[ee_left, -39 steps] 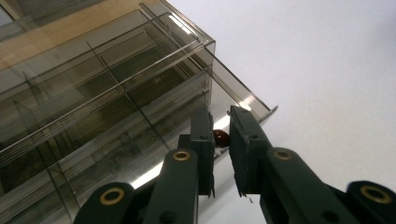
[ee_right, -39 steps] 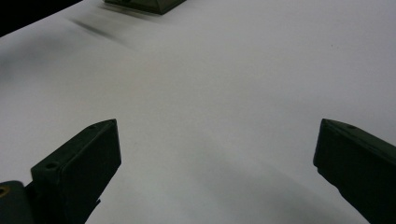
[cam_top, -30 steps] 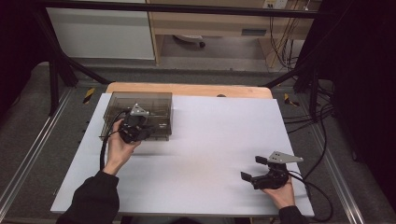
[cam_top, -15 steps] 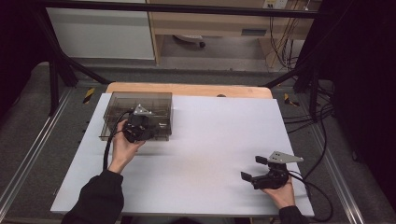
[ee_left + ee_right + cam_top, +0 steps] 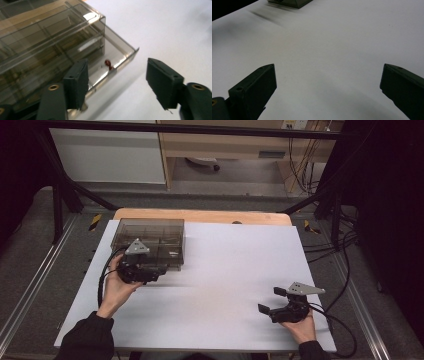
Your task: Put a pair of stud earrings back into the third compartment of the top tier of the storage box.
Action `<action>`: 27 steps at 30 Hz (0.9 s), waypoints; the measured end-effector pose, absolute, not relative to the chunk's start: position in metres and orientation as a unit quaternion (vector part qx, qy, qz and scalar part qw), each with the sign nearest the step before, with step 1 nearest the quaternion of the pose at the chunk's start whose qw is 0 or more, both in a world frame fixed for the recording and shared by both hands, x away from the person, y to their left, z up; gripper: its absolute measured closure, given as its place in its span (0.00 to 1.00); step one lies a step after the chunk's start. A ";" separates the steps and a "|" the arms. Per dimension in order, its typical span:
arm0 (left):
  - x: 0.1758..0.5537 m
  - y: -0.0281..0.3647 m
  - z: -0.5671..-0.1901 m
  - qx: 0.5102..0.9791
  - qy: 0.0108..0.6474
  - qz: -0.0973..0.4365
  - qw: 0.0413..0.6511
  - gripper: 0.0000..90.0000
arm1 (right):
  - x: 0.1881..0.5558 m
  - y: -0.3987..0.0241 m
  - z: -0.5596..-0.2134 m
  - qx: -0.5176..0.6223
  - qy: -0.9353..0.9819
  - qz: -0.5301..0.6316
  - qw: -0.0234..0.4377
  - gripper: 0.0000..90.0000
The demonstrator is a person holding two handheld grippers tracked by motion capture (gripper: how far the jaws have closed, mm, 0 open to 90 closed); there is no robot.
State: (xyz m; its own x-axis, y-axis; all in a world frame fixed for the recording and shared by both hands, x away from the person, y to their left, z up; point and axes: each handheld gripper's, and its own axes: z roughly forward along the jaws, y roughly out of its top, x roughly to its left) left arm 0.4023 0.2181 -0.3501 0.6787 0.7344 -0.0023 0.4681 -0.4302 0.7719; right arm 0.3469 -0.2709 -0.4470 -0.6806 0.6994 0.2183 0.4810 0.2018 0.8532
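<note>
A smoky transparent box (image 5: 148, 236) with inner compartments stands at the table's back left. Its low drawer (image 5: 120, 53) sticks out at the front, and a small red thing (image 5: 108, 64) lies in it. My left gripper (image 5: 158, 271) is at the box's front edge, open, one jaw over the drawer and the other over bare table. In the left gripper view that gripper (image 5: 116, 61) holds nothing. My right gripper (image 5: 270, 300) rests near the front right of the table, open and empty, and in its own view the right gripper (image 5: 328, 67) has its jaws spread wide over the white surface.
The white table top (image 5: 225, 265) stretches between the two grippers. A wooden strip (image 5: 210, 216) runs along the far edge. Black cables (image 5: 345, 270) hang off the right side, and metal rails (image 5: 30, 285) flank the table.
My left gripper has drawn back a little from the box's front toward the near edge. The right gripper has stayed where it was.
</note>
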 end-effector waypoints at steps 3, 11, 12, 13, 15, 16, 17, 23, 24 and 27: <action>0.392 0.230 -0.354 0.824 0.368 0.168 0.397 0.31 | 0.347 -0.270 -0.447 0.386 0.767 0.501 0.107 0.01; 0.371 0.260 -0.376 0.823 0.372 0.163 0.398 0.16 | 0.347 -0.270 -0.447 0.386 0.768 0.500 0.107 0.01; 0.369 0.262 -0.378 0.822 0.372 0.163 0.399 0.15 | 0.347 -0.270 -0.447 0.387 0.768 0.500 0.106 0.01; 0.367 0.265 -0.381 0.820 0.373 0.163 0.401 0.14 | 0.347 -0.270 -0.447 0.388 0.768 0.499 0.106 0.01; 0.363 0.271 -0.387 0.819 0.375 0.161 0.404 0.12 | 0.347 -0.270 -0.448 0.388 0.768 0.499 0.106 0.01; 0.362 0.274 -0.390 0.818 0.377 0.160 0.404 0.12 | 0.347 -0.270 -0.448 0.388 0.768 0.499 0.106 0.01; 0.361 0.276 -0.392 0.816 0.380 0.158 0.405 0.12 | 0.347 -0.270 -0.448 0.388 0.768 0.499 0.106 0.01; 0.355 0.292 -0.414 0.812 0.393 0.157 0.403 0.09 | 0.347 -0.270 -0.448 0.389 0.768 0.498 0.106 0.01; 0.354 0.295 -0.417 0.813 0.394 0.156 0.398 0.09 | 0.347 -0.270 -0.448 0.389 0.767 0.499 0.106 0.01; 0.352 0.305 -0.425 0.808 0.400 0.157 0.402 0.09 | 0.347 -0.269 -0.448 0.389 0.769 0.497 0.105 0.01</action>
State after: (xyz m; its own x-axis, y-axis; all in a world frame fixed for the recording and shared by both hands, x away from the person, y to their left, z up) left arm 0.3515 0.3049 -0.4248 0.6301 0.7736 -0.0682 0.5206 -0.3557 0.7762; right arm 0.3470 -0.2695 -0.4482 -0.6757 0.7020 0.2251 0.4940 0.2045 0.8451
